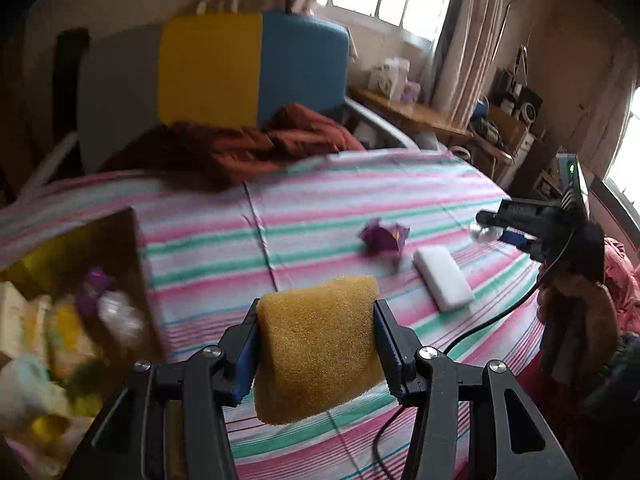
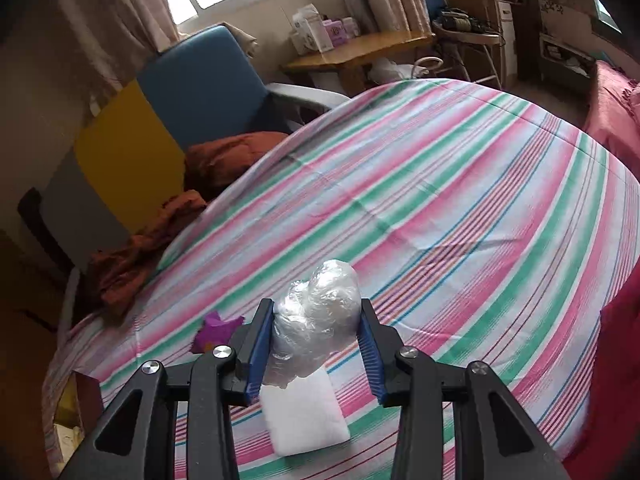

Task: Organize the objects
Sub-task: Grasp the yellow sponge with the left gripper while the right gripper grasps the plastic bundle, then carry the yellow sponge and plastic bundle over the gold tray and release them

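Observation:
My left gripper (image 1: 316, 320) is shut on a yellow sponge (image 1: 316, 344) and holds it above the striped bedsheet (image 1: 320, 208). My right gripper (image 2: 316, 320) is shut on a crumpled ball of clear plastic wrap (image 2: 316, 320); it also shows in the left wrist view (image 1: 486, 232), raised at the right. A white foam block (image 1: 442, 278) lies on the sheet, directly under the plastic in the right wrist view (image 2: 304, 416). A purple crumpled paper (image 1: 382, 238) lies beside it, at the left in the right wrist view (image 2: 216, 330).
A cardboard box (image 1: 128, 248) with several mixed items stands at the left on the bed; its corner shows in the right wrist view (image 2: 86, 396). A rust-coloured blanket (image 1: 256, 140) lies at the bed's head by a blue and yellow chair (image 1: 248, 68). A wooden table (image 2: 360, 48) stands beyond.

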Available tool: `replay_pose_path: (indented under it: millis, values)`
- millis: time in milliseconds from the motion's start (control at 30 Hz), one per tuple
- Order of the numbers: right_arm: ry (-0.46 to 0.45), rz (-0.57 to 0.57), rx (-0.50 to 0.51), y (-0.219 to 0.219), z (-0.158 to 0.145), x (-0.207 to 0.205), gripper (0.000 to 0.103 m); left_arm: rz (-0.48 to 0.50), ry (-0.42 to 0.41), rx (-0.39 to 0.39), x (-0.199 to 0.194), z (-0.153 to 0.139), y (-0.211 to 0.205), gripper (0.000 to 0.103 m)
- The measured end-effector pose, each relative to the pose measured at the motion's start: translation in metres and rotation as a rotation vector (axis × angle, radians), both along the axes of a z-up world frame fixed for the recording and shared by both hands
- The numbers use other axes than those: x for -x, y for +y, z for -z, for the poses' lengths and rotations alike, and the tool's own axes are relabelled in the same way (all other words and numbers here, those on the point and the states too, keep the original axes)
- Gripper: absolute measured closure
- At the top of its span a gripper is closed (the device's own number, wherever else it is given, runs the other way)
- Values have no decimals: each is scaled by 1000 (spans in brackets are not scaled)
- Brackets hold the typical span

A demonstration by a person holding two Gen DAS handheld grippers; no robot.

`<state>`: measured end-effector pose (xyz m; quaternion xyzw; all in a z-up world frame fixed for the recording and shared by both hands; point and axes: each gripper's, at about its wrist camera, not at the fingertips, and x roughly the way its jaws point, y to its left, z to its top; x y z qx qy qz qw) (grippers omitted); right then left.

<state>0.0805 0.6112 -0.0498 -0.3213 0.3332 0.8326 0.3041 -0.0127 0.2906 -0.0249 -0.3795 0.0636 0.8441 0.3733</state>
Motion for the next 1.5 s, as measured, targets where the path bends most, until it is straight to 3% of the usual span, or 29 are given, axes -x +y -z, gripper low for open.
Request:
replay_pose_path:
  millis: [333,500,733,1133,1500]
  values:
    - [1,-94,-73,-25,-12,4,62,-96,100,-12,-8,-26,-55,49]
    - [-16,-162,-172,-48,-23,10,62,-141,127,-6,-10,-30,-80,49]
    - [-32,-259,-214,-81,-32,16,62,-200,130,3,-8,-29,-115,49]
    - [27,-540,-212,-190,-53,41,62,-282,99,4,0,-16,-158,49]
    - [65,-790,-142,-290,-50,64,62,-349,105,5,0,-10,-191,48]
